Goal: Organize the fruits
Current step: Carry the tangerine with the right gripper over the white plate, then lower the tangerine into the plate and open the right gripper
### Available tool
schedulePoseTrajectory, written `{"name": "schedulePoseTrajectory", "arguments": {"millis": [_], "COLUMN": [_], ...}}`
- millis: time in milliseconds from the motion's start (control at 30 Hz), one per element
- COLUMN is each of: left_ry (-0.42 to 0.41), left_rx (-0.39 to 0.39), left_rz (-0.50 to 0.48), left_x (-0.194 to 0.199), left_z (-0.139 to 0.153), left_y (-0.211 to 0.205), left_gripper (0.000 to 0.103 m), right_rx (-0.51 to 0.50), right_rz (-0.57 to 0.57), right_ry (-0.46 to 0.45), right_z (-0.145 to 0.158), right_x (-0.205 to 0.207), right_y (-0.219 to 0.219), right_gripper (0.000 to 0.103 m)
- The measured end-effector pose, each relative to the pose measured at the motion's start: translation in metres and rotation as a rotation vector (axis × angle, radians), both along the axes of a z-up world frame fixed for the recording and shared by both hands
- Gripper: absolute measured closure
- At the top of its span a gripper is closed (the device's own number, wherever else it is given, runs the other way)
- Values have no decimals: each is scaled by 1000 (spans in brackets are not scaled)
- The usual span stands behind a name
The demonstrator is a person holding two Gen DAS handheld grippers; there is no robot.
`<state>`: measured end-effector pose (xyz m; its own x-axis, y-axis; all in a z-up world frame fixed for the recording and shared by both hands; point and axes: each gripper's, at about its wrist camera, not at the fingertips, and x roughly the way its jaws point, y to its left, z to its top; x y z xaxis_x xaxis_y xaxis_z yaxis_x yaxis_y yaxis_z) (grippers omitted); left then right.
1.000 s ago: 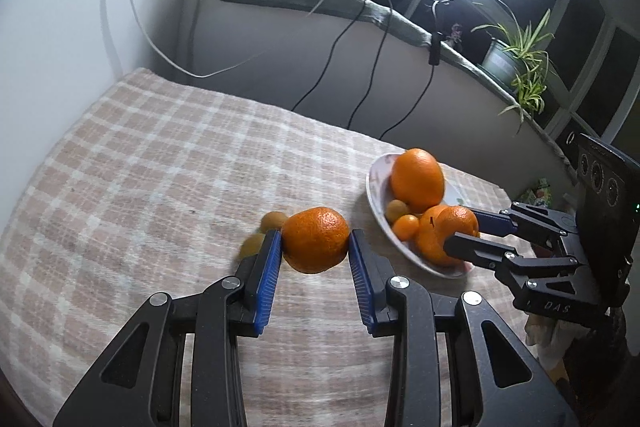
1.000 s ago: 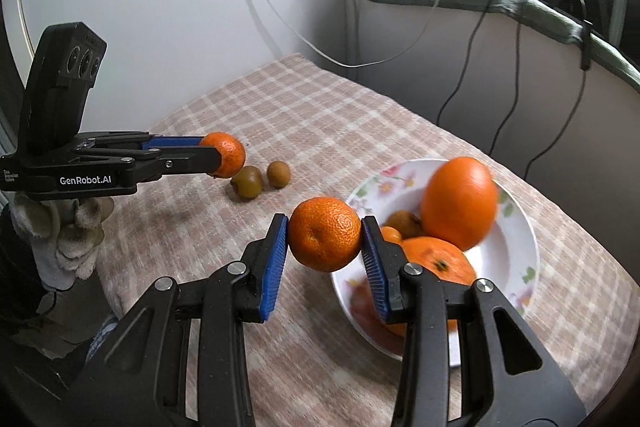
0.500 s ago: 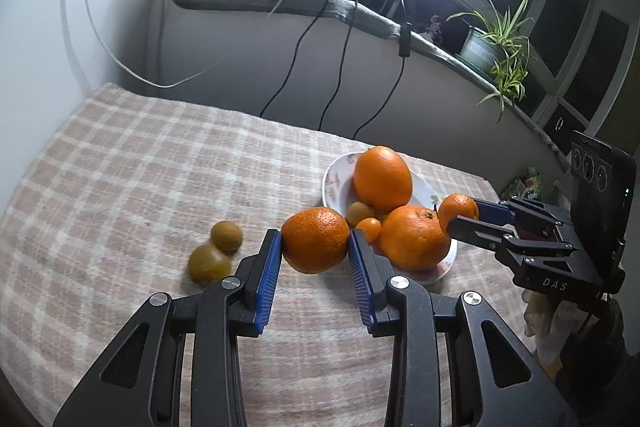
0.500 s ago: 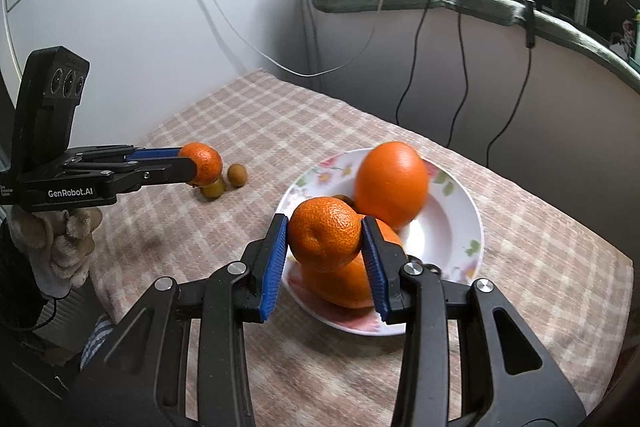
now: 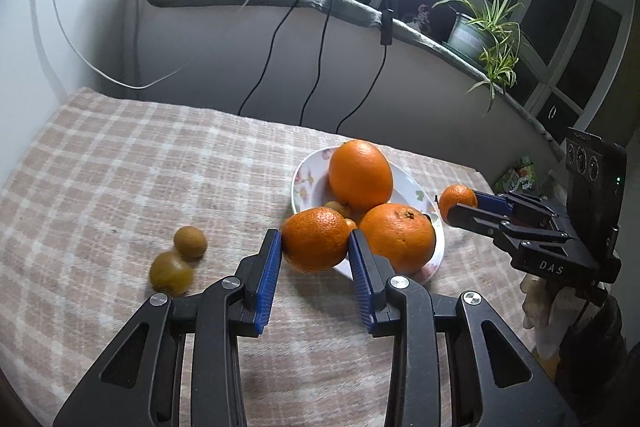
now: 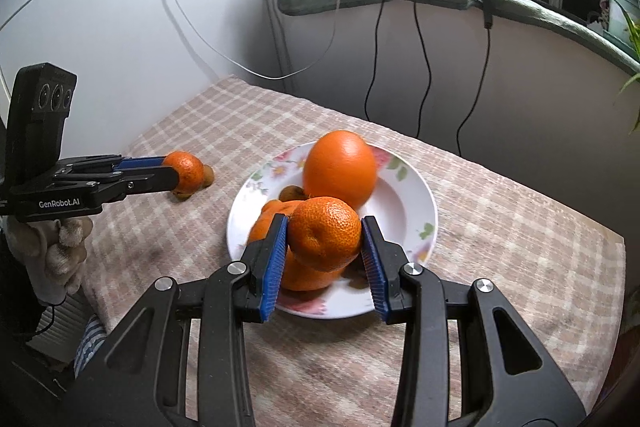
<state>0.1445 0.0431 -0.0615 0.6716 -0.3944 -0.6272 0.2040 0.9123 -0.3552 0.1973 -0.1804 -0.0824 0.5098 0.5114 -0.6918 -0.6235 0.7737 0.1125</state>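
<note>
Each gripper is clamped on a small round orange mandarin: the left gripper [image 5: 314, 247] holds the left mandarin [image 5: 315, 239] just short of the near rim of the white floral ceramic plate [image 5: 306, 179], and the right gripper [image 6: 324, 237] holds the right mandarin [image 6: 325, 233] above the plate's front half. The plate already carries a tall smooth orange [image 5: 360, 175], a broader dimpled orange [image 5: 397, 238] and what looks like a small brown fruit tucked between them, though that part is mostly hidden. The likely trouble is crowding: a mandarin let go onto the rounded heap could roll off the shallow rim onto the checked beige cloth covering the bench [image 5: 120, 167], or nudge the tall orange out. With both grippers closing on one plate, their jaws could also knock each other. Two small brownish-green fruits [image 5: 180, 259] lie on the cloth well left of the plate, touching each other, clear of both paths.
</note>
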Motion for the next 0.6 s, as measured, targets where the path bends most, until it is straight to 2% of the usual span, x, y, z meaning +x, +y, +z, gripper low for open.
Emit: {"name": "schedulePoseTrajectory", "arguments": {"millis": [600], "left_ry": [26], "left_rx": [17], "left_rz": [-35], "left_x": [16], "left_z": [-9], "left_y": [-19], "left_gripper": [70], "right_rx": [13], "right_rz": [-63], "right_ry": [43], "right_z": [-15], "right_x": [21], "right_y": [-28], "right_gripper": [65]}}
